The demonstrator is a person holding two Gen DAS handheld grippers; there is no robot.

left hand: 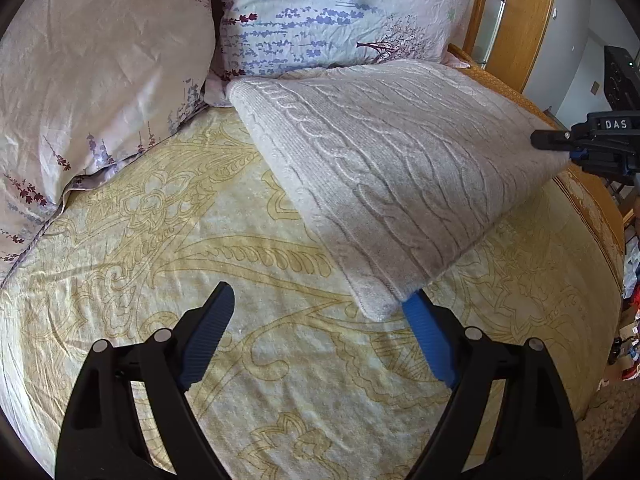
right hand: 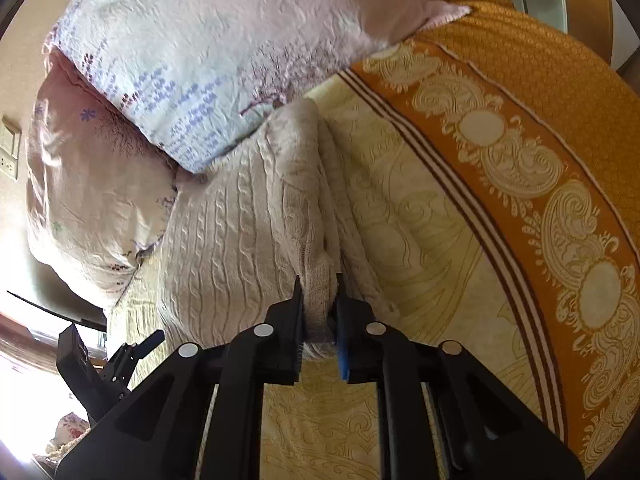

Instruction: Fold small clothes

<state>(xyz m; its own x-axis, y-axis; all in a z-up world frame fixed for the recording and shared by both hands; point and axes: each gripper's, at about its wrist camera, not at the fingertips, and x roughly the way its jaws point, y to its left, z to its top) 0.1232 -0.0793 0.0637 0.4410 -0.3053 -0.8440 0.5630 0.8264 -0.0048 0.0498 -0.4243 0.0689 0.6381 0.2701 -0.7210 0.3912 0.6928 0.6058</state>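
A cream cable-knit sweater (left hand: 384, 168) lies folded on the yellow patterned bedspread (left hand: 200, 240), its right side lifted off the bed. My left gripper (left hand: 320, 300) is open, its right blue finger just under the sweater's near corner. My right gripper (right hand: 320, 300) is shut on a bunched edge of the sweater (right hand: 248, 232). It also shows at the right edge of the left wrist view (left hand: 560, 140), holding the sweater's far right corner up.
Two floral pillows (left hand: 100, 60) (left hand: 328, 12) lie at the head of the bed, touching the sweater's far edge. A wooden headboard (left hand: 532, 12) stands behind. The orange bedspread border (right hand: 520, 128) runs along the right side. The floor (left hand: 608, 412) holds clutter.
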